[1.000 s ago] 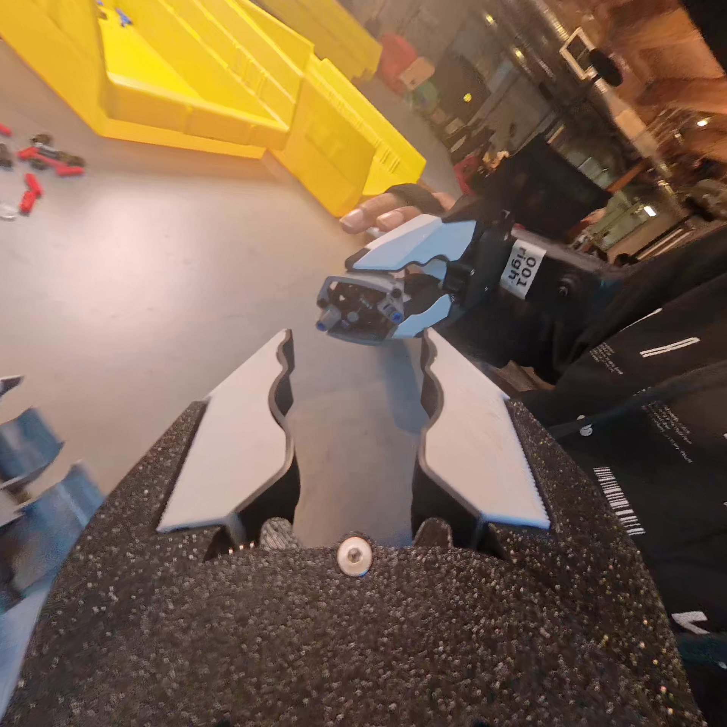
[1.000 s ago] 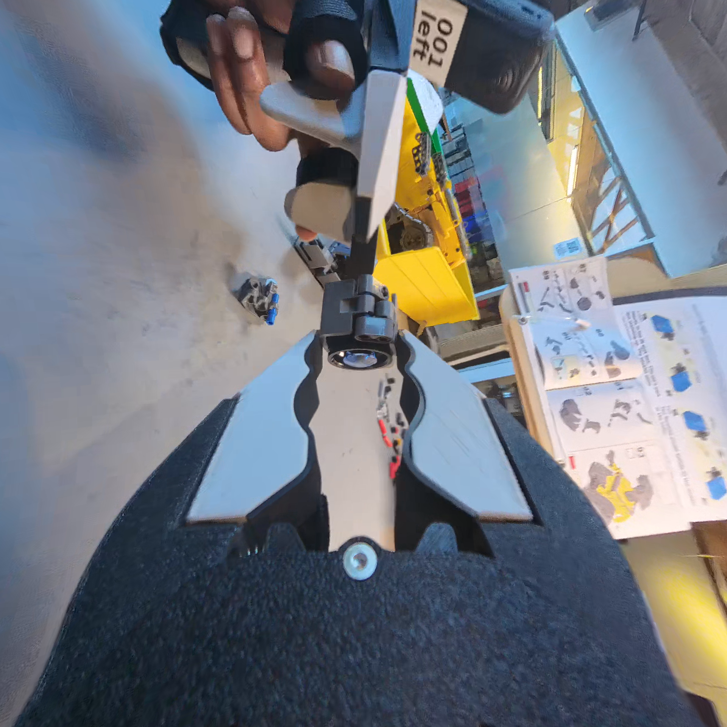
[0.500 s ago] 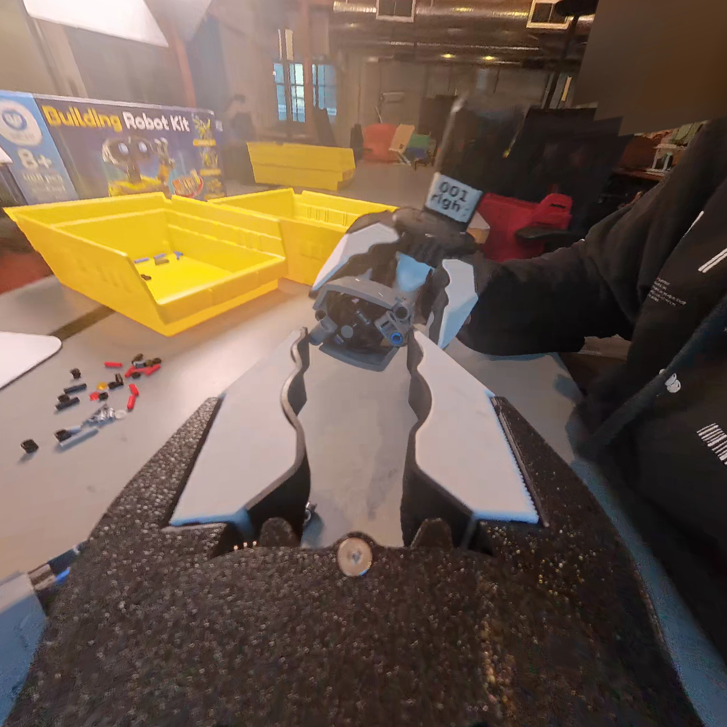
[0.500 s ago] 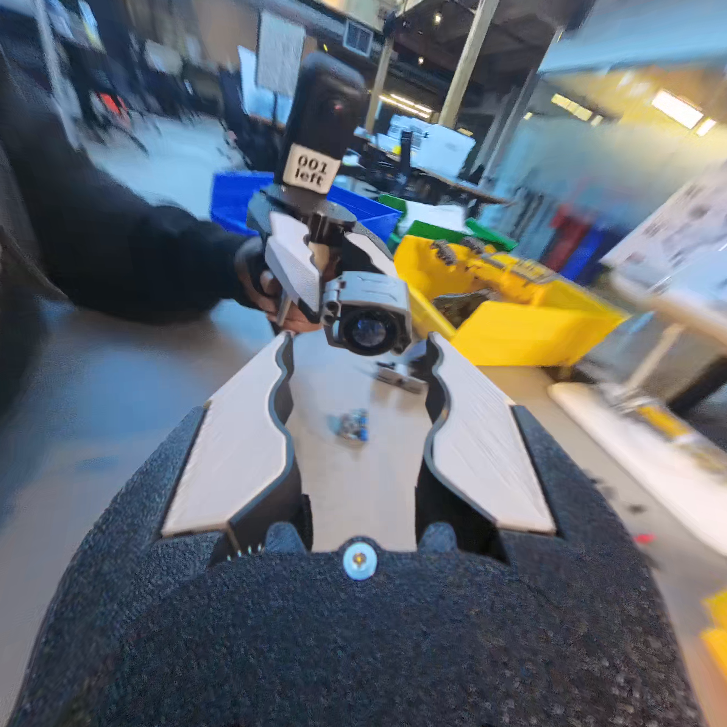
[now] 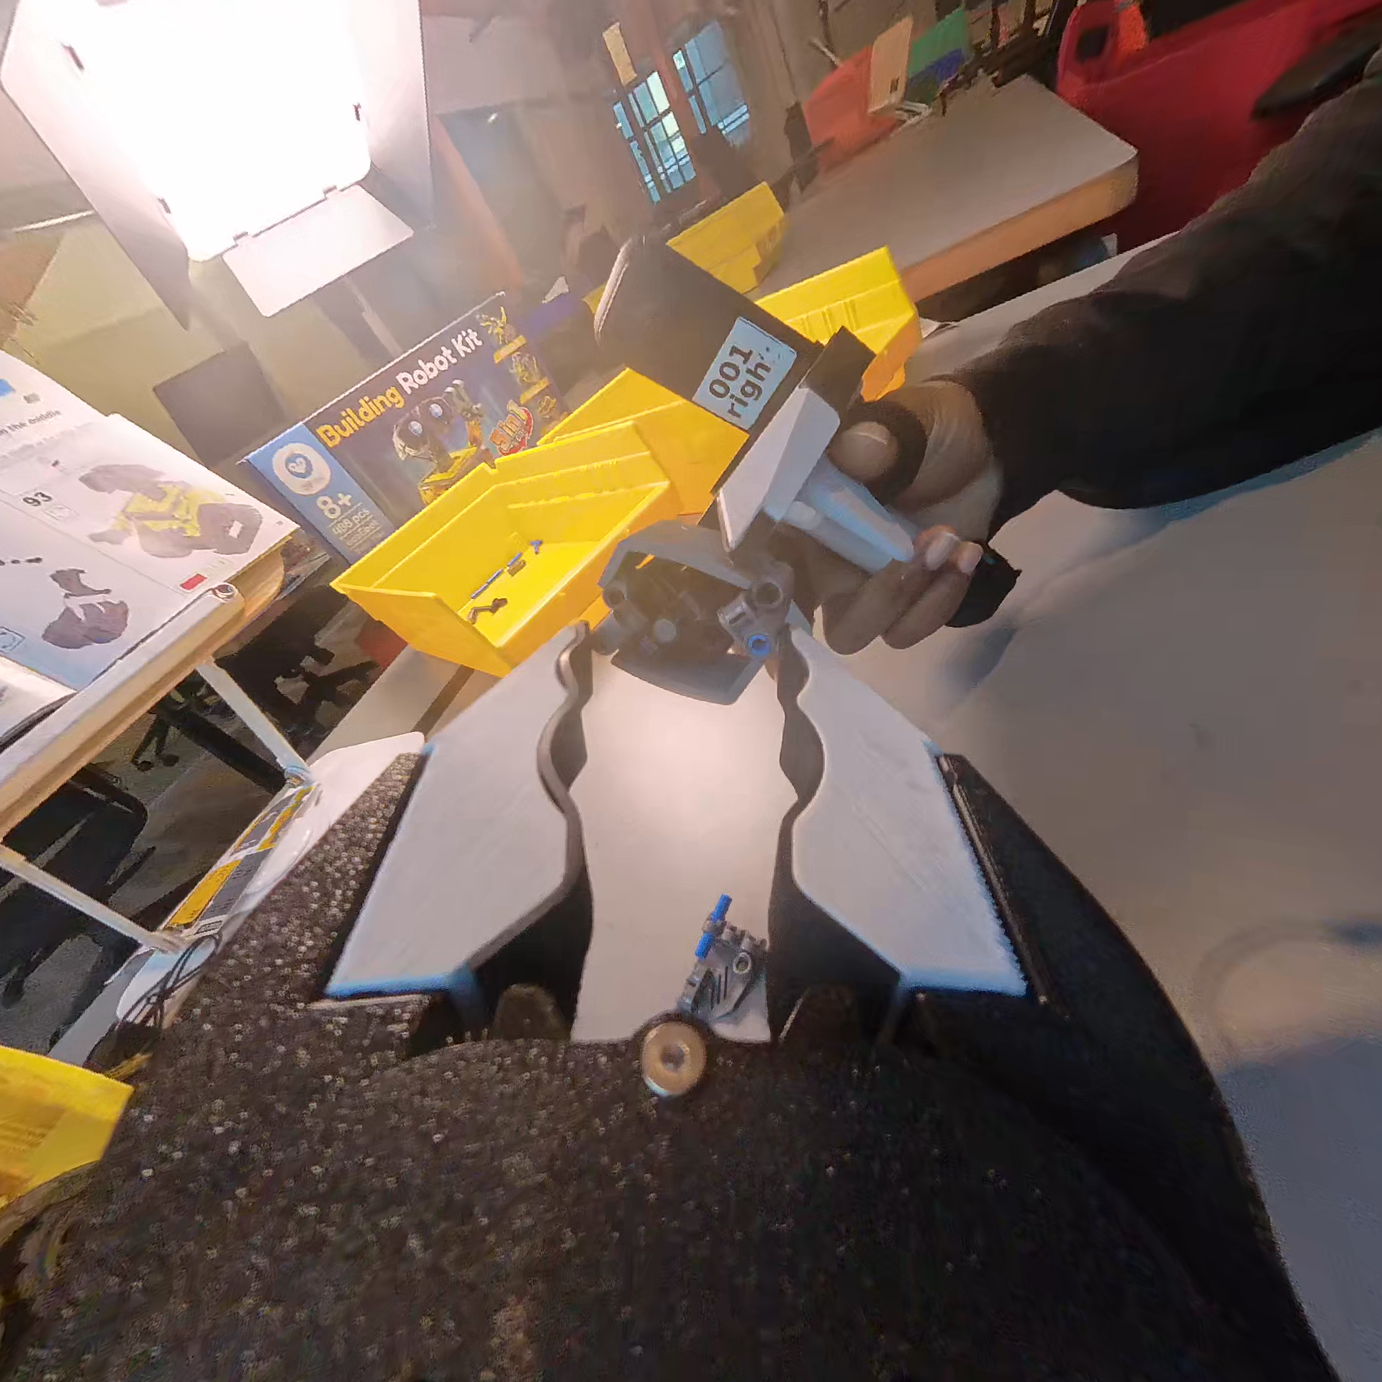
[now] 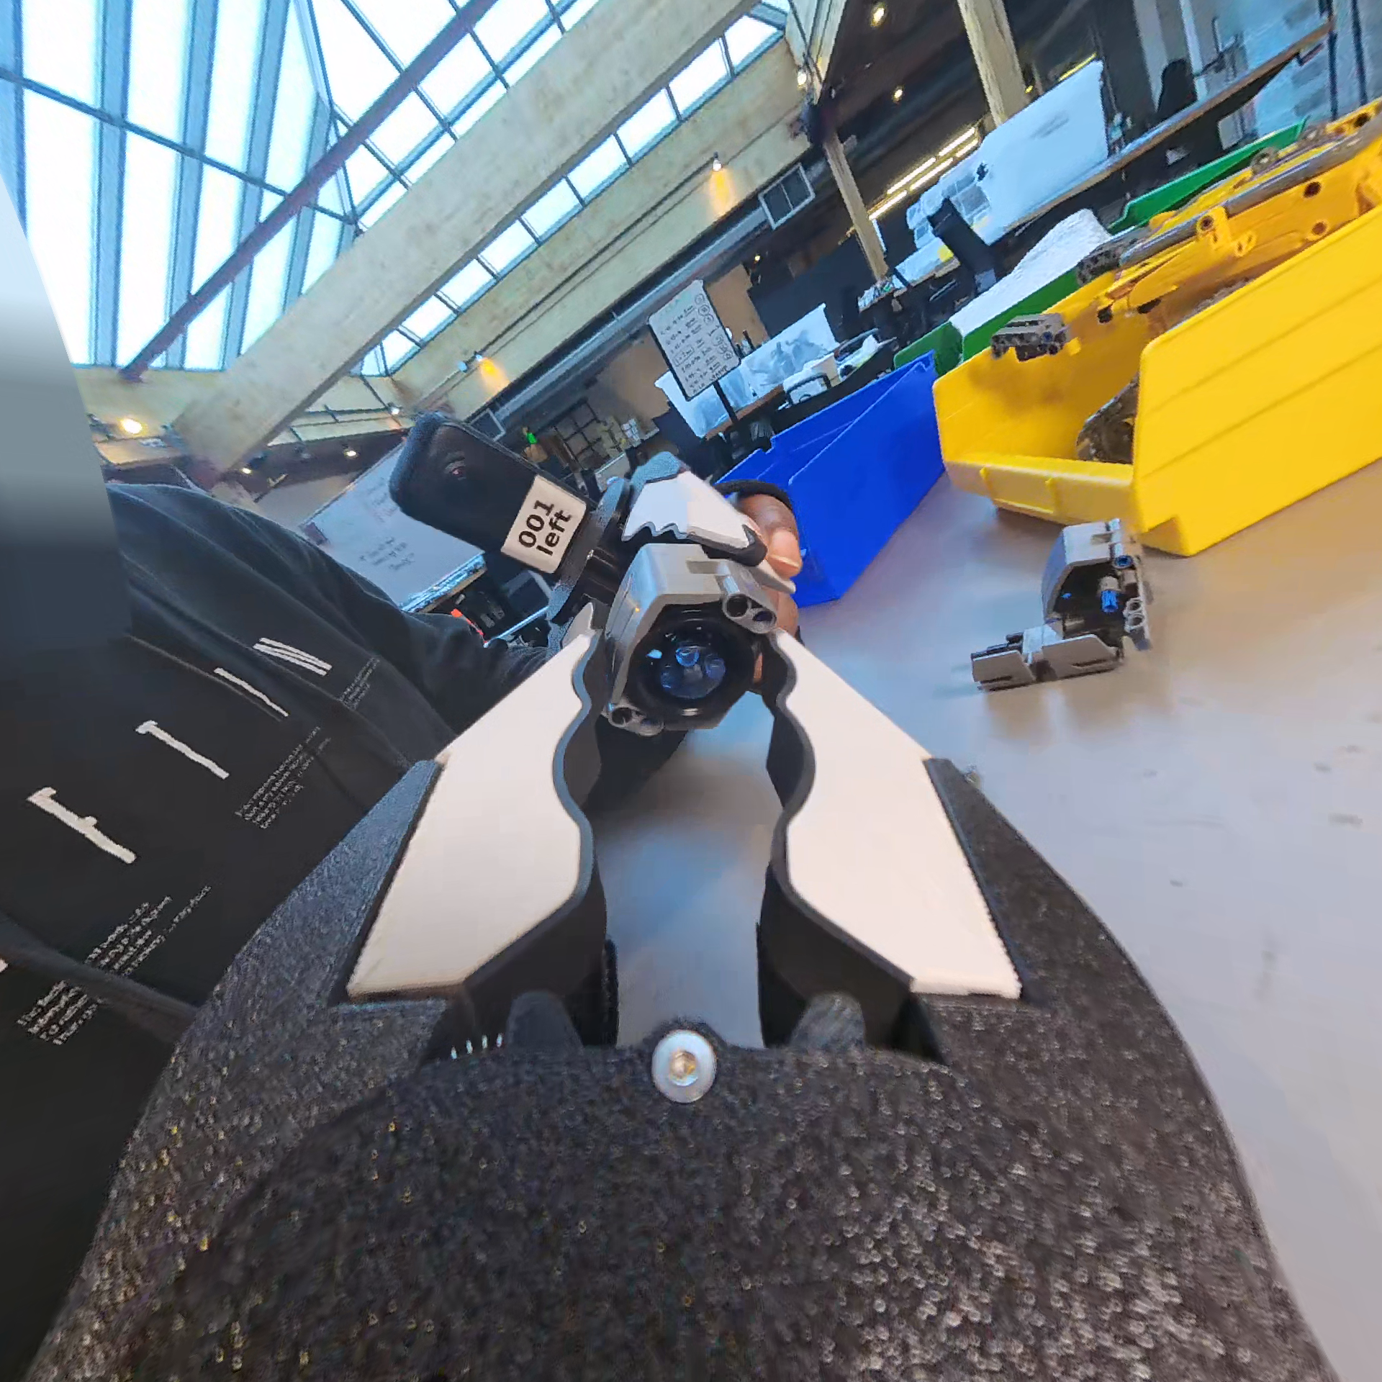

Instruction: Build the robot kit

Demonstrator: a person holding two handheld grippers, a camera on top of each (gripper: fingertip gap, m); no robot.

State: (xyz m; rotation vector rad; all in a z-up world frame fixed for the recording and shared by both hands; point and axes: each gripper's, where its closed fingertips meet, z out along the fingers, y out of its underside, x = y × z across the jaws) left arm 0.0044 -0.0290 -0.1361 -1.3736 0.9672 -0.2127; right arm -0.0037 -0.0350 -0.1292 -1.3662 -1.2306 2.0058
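Left of module (image 5: pixel 688 621), well apart — yellow bin (image 5: pixel 434 628). Module held up over table (image 5: pixel 1122 748), pinched from opposite sides by left gripper (image 5: pixel 684 639) and right gripper (image 6: pixel 684 658), both seemingly clamped on it — probably to steady it. Contact faces hidden. Near module, small grey part (image 5: pixel 722 965), half cut off.

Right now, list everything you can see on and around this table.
brick model: one, grey with lens, between both grippers' tips.
bigger brick part: one, grey, on table near a yellow bin.
small brick piece: one, grey and blue, on table below left gripper.
yellow bins: several, back of table.
blue bin: one, beside them.
kit box: one, blue, behind bins.
instruction sheets: white, on a stand.
table: one, grey.
left gripper, right gripper: grey fingers, both gripping the model.
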